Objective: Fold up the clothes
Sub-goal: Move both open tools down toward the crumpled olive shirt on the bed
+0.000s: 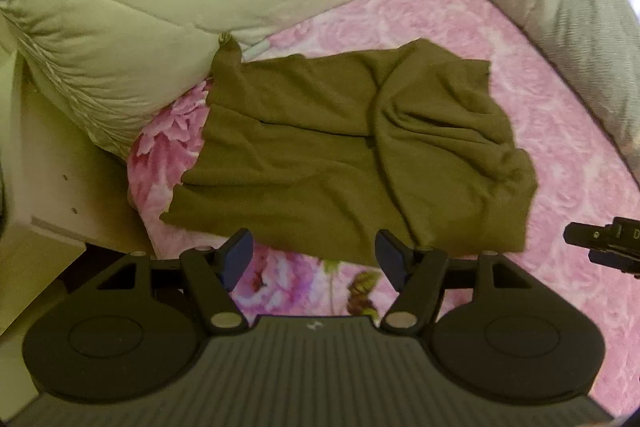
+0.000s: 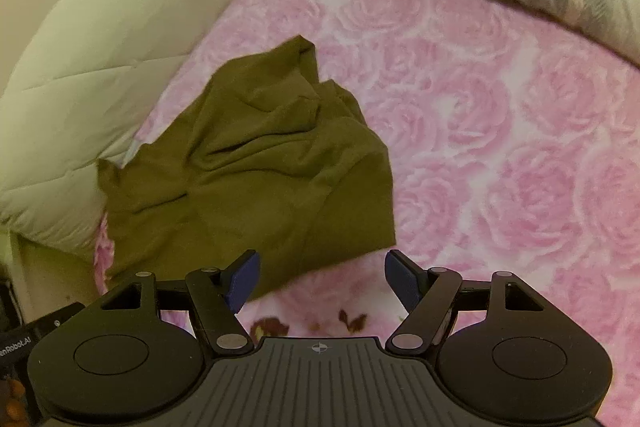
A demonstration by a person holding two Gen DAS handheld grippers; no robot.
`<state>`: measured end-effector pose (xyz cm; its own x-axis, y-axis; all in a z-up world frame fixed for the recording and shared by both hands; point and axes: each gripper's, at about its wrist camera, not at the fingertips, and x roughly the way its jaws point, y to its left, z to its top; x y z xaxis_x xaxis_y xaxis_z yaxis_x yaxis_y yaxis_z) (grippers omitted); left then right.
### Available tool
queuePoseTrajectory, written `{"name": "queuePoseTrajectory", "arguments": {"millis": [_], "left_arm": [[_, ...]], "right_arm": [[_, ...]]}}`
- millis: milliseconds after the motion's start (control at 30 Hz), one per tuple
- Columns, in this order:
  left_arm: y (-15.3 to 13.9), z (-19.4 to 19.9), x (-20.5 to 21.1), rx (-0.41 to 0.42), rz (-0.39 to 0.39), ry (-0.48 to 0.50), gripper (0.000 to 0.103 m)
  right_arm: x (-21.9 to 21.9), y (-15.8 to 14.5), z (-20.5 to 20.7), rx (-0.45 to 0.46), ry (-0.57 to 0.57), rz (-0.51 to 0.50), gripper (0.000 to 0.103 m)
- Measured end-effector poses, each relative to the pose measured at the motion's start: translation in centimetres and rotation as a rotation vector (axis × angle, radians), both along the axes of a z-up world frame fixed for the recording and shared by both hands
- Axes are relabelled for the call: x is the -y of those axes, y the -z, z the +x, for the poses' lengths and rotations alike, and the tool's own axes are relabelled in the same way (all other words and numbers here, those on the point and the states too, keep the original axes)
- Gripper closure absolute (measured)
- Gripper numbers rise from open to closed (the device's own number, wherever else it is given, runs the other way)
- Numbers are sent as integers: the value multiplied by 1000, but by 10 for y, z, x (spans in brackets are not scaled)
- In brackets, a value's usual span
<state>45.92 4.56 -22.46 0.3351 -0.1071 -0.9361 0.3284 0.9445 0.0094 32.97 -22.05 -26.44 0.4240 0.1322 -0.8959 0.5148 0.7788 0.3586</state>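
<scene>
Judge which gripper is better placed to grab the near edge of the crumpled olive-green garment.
Left, probably. The left gripper, open, sits centred on the crumpled olive-green garment's near edge; the open right gripper faces only its corner.

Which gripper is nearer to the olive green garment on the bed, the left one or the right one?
Left, though only slightly. The left gripper hangs open at the near edge of the olive green garment, roughly centred on it. The right gripper, also open, is off the garment's near right corner, mostly above the pink floral bedsheet.

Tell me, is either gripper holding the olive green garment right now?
No, the left gripper and right gripper both hang open and empty just short of the olive green garment lying on the pink bedsheet.
</scene>
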Motion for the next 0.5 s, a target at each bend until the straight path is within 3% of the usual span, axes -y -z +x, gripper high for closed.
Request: {"name": "queuePoseTrajectory", "arguments": {"millis": [333, 500], "left_arm": [[61, 39, 3, -77, 16, 3, 39], [74, 48, 5, -86, 19, 4, 39]], "right_arm": [[13, 82, 33, -60, 79, 38, 30], [8, 111, 44, -15, 155, 82, 31]]}}
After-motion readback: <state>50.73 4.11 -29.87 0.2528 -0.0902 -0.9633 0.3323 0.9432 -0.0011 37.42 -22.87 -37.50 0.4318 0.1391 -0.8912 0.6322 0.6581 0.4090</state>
